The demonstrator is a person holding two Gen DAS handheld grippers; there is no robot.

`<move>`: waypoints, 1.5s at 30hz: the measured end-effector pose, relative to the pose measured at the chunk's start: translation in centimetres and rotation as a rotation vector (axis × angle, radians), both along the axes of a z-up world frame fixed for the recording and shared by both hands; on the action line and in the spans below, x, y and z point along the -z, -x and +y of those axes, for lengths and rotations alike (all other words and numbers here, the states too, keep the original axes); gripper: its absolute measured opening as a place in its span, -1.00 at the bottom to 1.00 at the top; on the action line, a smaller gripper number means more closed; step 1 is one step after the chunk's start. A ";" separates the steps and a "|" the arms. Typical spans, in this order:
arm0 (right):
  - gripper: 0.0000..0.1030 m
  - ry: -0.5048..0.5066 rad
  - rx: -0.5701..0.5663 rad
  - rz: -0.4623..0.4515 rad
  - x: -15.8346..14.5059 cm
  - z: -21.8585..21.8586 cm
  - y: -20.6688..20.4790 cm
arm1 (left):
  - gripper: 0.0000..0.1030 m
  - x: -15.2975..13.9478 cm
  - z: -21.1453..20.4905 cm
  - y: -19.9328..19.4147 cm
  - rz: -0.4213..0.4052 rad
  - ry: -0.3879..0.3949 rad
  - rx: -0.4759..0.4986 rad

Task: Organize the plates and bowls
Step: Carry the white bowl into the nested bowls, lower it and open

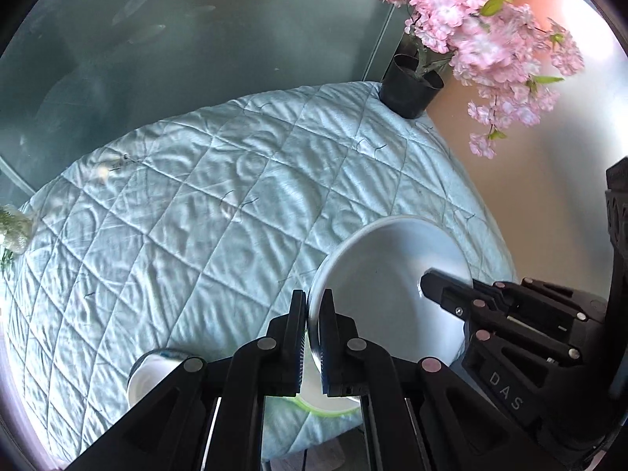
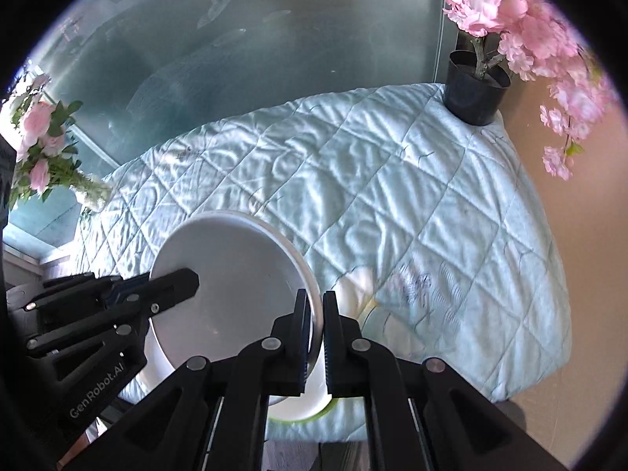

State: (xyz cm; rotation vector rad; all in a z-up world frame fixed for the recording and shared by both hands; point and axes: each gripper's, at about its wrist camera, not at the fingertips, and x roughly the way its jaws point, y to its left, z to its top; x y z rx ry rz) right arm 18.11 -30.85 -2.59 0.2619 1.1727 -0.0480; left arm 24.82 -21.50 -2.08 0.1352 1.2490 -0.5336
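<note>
plate [image 1: 388,271] is riding between your two tools: the left hand-held gripper [image 1: 313,337] is clamped on its near rim, and the right hand-held gripper [image 2: 314,337] is clamped on the opposite rim, so each one is showing in the other's view, reaching in from the side. you are carrying the white plate off the quilted blue cover [image 1: 219,212] on the table, tilted a little. keep both grips pulling evenly and level as you are travelling, because a twist from one side looks likely to pry the thin rim out of the other pads. below and just behind the left hand-held gripper, a green-rimmed dish [image 1: 333,404] is sitting on the cover, with a small white bowl [image 1: 147,373] down to its left; i am judging the dish to be the stack target, so lower straight onto it. far ahead to the right, a black pot [image 1: 410,90] of pink blossoms [image 1: 482,27] is standing at the corner, well apart. more pink flowers [image 2: 43,145] are crowding the far left edge.
</note>
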 end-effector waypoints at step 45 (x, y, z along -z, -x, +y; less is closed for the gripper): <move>-0.88 0.003 -0.080 0.074 6.8 5.8 4.5 | -0.97 9.2 6.1 5.5 0.158 -0.018 -0.128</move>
